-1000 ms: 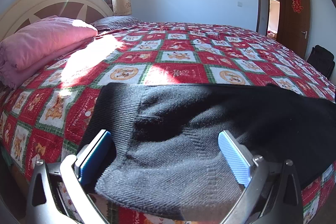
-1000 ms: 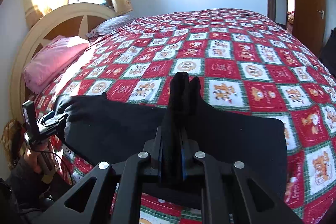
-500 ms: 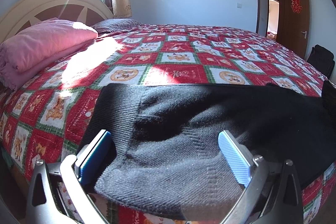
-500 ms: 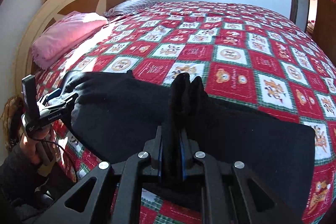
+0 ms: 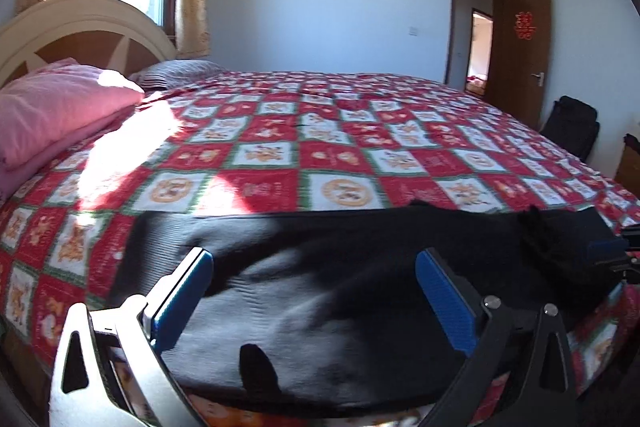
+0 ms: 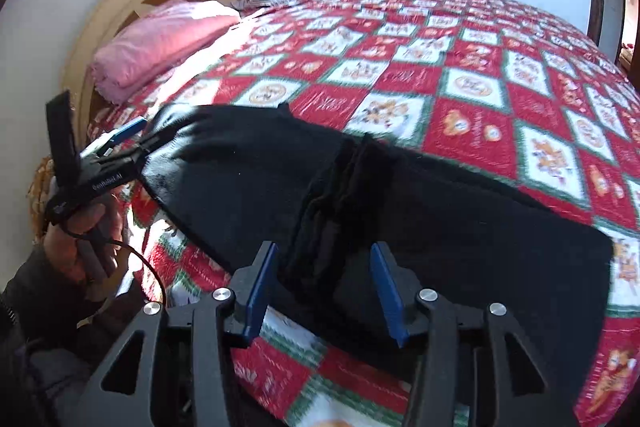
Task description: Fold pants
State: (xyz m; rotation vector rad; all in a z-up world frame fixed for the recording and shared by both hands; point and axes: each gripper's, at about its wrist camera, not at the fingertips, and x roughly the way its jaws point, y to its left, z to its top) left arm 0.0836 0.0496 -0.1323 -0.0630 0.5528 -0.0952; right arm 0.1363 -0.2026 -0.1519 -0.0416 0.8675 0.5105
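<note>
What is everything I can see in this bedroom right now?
pants: one, black, flat along the bed's near edge
quilt: one, red-and-white checked, covering the bed
blanket: one, pink, folded by the headboard
pillow: one, grey striped, at the head
headboard: one, cream
door: one, brown, open
bag: one, black, beside the door
left claw: open, above the pants
right claw: opening, fabric bunched between its jaws
hand: one, holding the left claw

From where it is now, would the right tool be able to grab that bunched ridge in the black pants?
Probably yes. The right tool is opening, and the bunched ridge of the black pants lies directly between its pads, untouched. Nothing blocks it; the left tool is off at the far end.
</note>
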